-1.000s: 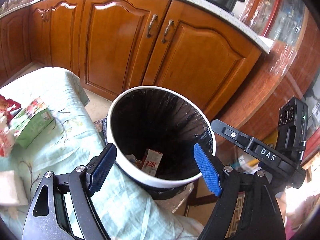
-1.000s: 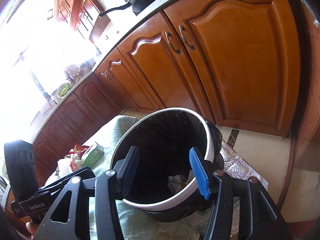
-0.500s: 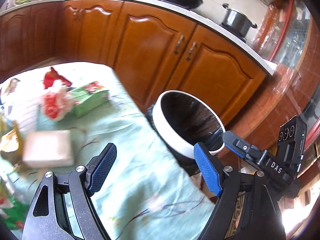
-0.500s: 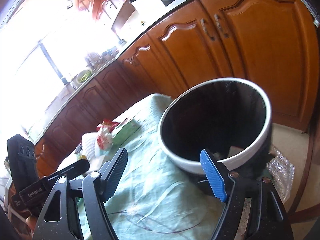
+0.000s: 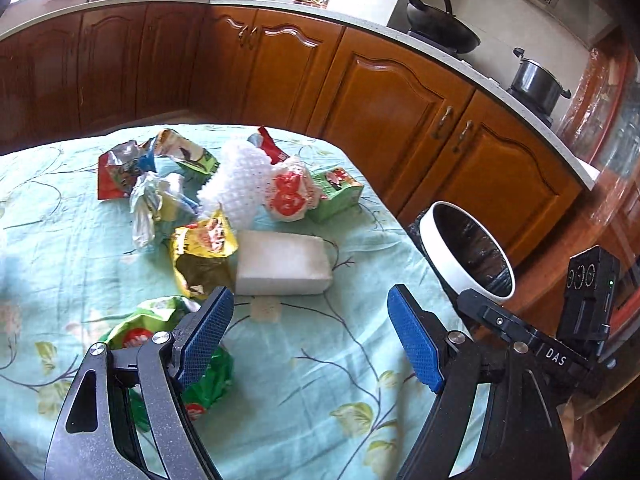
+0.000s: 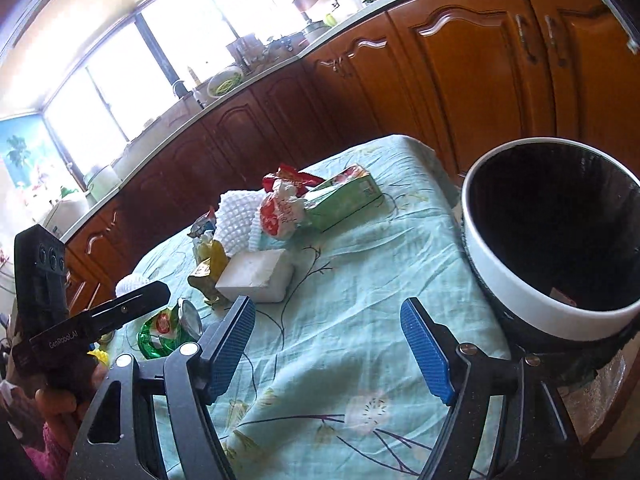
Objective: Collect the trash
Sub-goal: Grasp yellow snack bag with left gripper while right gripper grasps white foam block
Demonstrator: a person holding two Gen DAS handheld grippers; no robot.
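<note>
Left wrist view. Left gripper (image 5: 310,336) hangs above the tablecloth (image 5: 304,384), jaws wide apart, nothing between them. The trash sits in 1 loose heap ahead: white foam block (image 5: 282,263) nearest, yellow snack bag (image 5: 202,254) touching its left side, green wrapper (image 5: 168,356) partly hidden under the left finger, white foam netting (image 5: 240,184), red-and-white crumpled bag (image 5: 290,194) and green carton (image 5: 338,192) further back. Bin (image 5: 466,258) stands off the table's right edge, black liner showing.

Risks as I judge them:
- Pieces overlap. Closing on the foam block could catch the yellow bag's edge and drag it along, then shed it short of the bin.
- The foam block looks light and smooth-sided, so a shallow pinch could let it pop out.
- The cloth is loose and wrinkled. A low pinch on a flat wrapper could gather fabric and pull the whole heap.

Right wrist view. Right gripper (image 6: 346,340) has just been opening its jaws. They stand wide, with only cloth below. The bin's white rim sits just right of its right finger, and the left gripper's body crosses at lower left.

- 2 tools aimed at 1 small heap could collide.
- A careless swing back could knock the rim and tip the bin.
- Crumpled film springs back and may slip a light grip.
</note>
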